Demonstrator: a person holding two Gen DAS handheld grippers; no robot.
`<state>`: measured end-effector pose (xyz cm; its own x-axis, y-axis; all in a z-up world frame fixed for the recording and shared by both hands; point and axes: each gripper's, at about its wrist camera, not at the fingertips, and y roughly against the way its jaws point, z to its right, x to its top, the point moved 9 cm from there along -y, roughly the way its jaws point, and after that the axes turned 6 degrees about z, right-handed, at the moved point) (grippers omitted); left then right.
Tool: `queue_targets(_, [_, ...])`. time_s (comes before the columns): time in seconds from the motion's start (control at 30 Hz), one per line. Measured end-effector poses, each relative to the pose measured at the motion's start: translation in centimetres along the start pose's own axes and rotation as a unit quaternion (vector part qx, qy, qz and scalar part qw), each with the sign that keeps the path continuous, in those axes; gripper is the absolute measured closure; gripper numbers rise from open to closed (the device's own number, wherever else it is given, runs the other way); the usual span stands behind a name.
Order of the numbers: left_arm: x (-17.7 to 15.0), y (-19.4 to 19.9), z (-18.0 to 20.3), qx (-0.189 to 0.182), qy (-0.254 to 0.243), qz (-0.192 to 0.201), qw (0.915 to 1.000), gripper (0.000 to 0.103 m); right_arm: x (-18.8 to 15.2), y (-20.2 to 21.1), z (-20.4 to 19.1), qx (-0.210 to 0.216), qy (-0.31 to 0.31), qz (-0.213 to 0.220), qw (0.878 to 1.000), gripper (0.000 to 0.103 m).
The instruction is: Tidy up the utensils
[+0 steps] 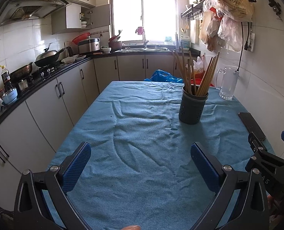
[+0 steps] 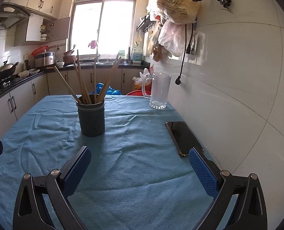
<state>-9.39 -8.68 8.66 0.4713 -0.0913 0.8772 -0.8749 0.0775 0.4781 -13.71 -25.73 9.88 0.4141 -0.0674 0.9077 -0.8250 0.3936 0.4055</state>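
A dark grey perforated utensil holder (image 1: 192, 107) stands upright on the blue table cloth (image 1: 142, 134) and holds several wooden chopsticks (image 1: 205, 76). It also shows in the right wrist view (image 2: 92, 117), with the chopsticks (image 2: 84, 84) fanned out. My left gripper (image 1: 140, 153) is open and empty, low over the near part of the cloth. My right gripper (image 2: 140, 158) is open and empty, to the right of the left one; it shows at the right edge of the left wrist view (image 1: 270, 141). Both are well short of the holder.
A clear glass mug (image 2: 159, 91) stands at the table's far right by the tiled wall. A black phone (image 2: 183, 137) lies flat along the right edge. Kitchen counter and cabinets (image 1: 46, 88) run along the left. Plastic bags (image 2: 176, 5) hang on the wall above.
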Motion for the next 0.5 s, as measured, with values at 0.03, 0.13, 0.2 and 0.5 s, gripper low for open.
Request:
queue_targets(0.03, [0.05, 0.02, -0.01, 0.001, 0.0, 0.002, 1.0, 0.0, 0.01, 0.04, -0.14, 0.001, 0.003, 0.001, 1.0, 0.0])
queue_targets(0.13, [0.18, 0.1, 0.02, 0.003, 0.0, 0.006, 1.0, 0.0, 0.06, 0.08, -0.35, 0.004, 0.005, 0.0, 1.0, 0.0])
queue_targets(0.2, [0.26, 0.2, -0.01, 0.005, 0.0, 0.009, 0.9999, 0.0, 0.09, 0.17, -0.47, 0.006, 0.005, 0.0, 1.0, 0.0])
queue_targets(0.5, [0.72, 0.62, -0.51, 0.026, 0.0, 0.03, 0.9992, 0.0, -0.11, 0.21, -0.96, 0.015, 0.009, -0.005, 1.0, 0.0])
